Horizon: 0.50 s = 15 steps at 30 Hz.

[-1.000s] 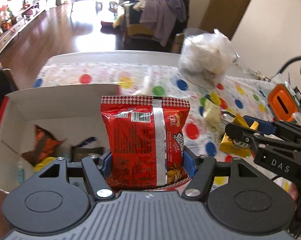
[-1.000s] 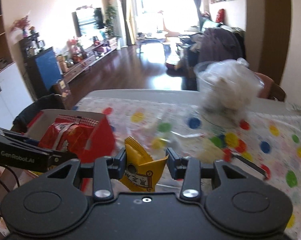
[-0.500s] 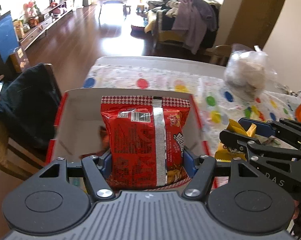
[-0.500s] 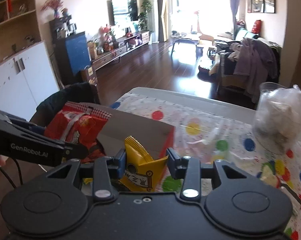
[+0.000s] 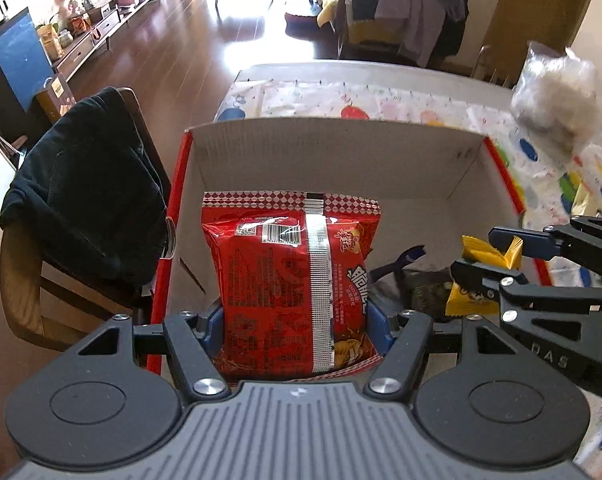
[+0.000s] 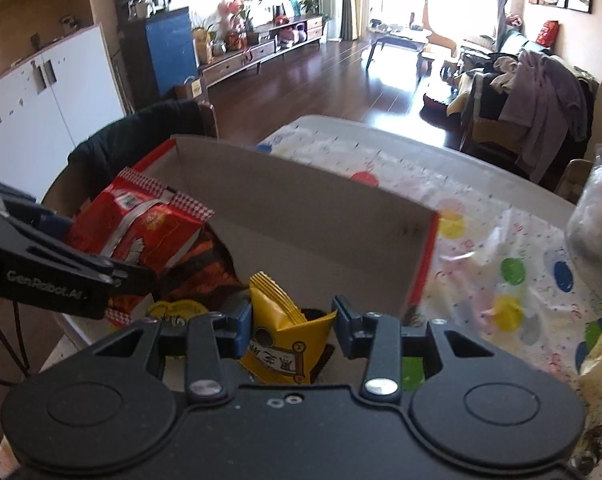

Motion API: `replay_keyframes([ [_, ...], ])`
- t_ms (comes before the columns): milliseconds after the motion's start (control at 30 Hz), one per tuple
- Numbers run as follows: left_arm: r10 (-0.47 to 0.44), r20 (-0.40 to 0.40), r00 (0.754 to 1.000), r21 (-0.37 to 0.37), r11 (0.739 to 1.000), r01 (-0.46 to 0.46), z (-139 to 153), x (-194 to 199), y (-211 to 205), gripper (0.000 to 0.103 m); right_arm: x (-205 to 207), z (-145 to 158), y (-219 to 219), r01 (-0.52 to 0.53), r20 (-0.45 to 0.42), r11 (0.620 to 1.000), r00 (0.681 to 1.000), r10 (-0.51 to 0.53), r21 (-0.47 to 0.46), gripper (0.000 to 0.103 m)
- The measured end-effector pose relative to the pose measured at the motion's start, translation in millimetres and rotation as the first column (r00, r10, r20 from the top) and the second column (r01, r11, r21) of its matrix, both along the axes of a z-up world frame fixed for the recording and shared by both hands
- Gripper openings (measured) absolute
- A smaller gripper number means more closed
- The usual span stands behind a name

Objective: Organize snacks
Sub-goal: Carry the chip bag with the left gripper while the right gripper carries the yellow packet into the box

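My left gripper is shut on a red snack bag, held upright over the open cardboard box. The same red bag and left gripper show at the left of the right wrist view. My right gripper is shut on a small yellow snack packet, held above the box's near right part. In the left wrist view the right gripper holds that yellow packet over the box's right side. Dark and orange packets lie inside the box.
The box with red outer sides sits at the edge of a table with a polka-dot cloth. A chair with a dark garment stands left of the box. A clear bag of white stuff rests on the table at the right.
Both grippers have swung leftward and down over the box, each keeping its packet. The box now fills the middle of both views, and the chair has come into sight.
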<state>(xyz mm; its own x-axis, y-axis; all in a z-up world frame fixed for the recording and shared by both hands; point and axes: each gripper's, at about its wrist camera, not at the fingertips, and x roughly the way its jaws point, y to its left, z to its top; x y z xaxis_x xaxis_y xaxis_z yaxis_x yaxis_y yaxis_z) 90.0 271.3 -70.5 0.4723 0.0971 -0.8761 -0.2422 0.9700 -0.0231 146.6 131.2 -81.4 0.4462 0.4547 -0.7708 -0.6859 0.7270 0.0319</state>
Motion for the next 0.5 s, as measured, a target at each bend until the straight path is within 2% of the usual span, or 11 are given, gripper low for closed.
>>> replay_keyframes([
  [267, -0.057, -0.034, 0.998, 0.024, 0.998, 0.058, -21.5, 6.7, -8.5, 0.067, -5.2, -18.5, 12.8, -0.02, -0.02, 0.999, 1.0, 0.019, -0.05, 0.041],
  [500, -0.058, -0.062, 0.996, 0.019, 0.998, 0.059, -29.8, 6.5, -7.0, 0.068, -9.5, -24.5, 14.9, -0.03, -0.014, 0.996, 0.999, 0.029, -0.085, 0.041],
])
